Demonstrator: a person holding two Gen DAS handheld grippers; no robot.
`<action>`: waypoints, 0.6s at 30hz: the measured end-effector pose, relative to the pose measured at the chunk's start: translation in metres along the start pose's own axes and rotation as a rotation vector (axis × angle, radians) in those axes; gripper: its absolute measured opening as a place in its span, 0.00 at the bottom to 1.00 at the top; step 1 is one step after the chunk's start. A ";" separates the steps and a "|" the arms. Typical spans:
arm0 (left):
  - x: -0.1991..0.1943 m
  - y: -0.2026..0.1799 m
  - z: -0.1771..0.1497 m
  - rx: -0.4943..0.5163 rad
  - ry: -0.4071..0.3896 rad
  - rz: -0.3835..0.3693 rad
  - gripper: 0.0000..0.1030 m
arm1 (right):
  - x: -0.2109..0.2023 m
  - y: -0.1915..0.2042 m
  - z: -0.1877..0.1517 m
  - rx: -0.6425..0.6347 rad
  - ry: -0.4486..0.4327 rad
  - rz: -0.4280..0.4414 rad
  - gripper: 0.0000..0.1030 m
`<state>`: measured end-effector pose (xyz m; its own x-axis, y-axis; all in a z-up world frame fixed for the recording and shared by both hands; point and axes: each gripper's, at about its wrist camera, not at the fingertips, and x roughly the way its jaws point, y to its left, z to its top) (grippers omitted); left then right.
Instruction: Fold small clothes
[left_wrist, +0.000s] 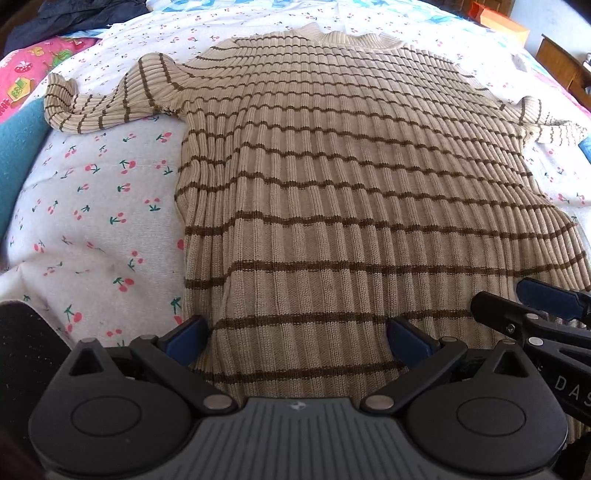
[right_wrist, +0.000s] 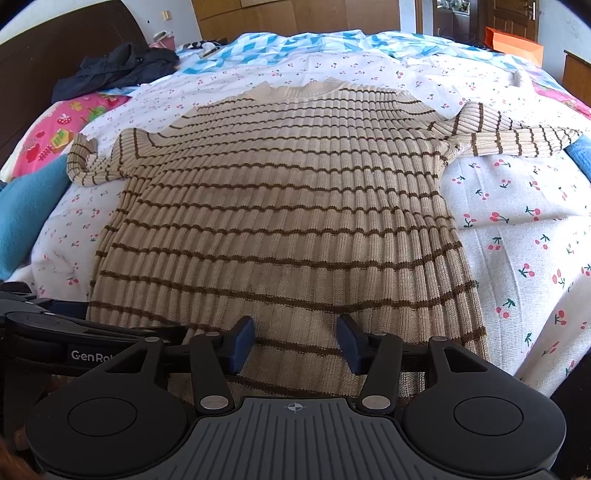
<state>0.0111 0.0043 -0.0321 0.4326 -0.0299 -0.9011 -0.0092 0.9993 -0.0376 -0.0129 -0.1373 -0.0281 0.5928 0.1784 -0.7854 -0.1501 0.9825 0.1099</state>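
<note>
A beige ribbed sweater with thin brown stripes lies flat on the bed, collar at the far end, sleeves spread to both sides; it also shows in the right wrist view. My left gripper is open over the sweater's near hem, left of centre, its blue-padded fingers apart with fabric between them. My right gripper is open over the hem further right, fingers apart over the cloth. The right gripper also shows at the right edge of the left wrist view. The left gripper's side shows at the left in the right wrist view.
The bed has a white sheet with a cherry print. A teal cushion and a pink pillow lie at the left. A dark garment lies at the far left. An orange box stands at the far right.
</note>
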 end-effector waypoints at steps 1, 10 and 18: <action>0.000 0.000 0.000 0.000 -0.001 0.000 1.00 | -0.001 0.000 0.000 0.002 -0.002 0.001 0.49; -0.017 0.001 -0.003 -0.007 -0.076 0.004 1.00 | -0.007 -0.003 0.000 0.018 -0.038 0.008 0.49; -0.039 0.000 -0.005 0.011 -0.202 0.014 1.00 | -0.014 -0.005 0.002 0.028 -0.078 0.004 0.49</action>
<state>-0.0105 0.0048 0.0006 0.6045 -0.0111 -0.7965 -0.0077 0.9998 -0.0198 -0.0191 -0.1443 -0.0169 0.6525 0.1850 -0.7348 -0.1310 0.9827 0.1311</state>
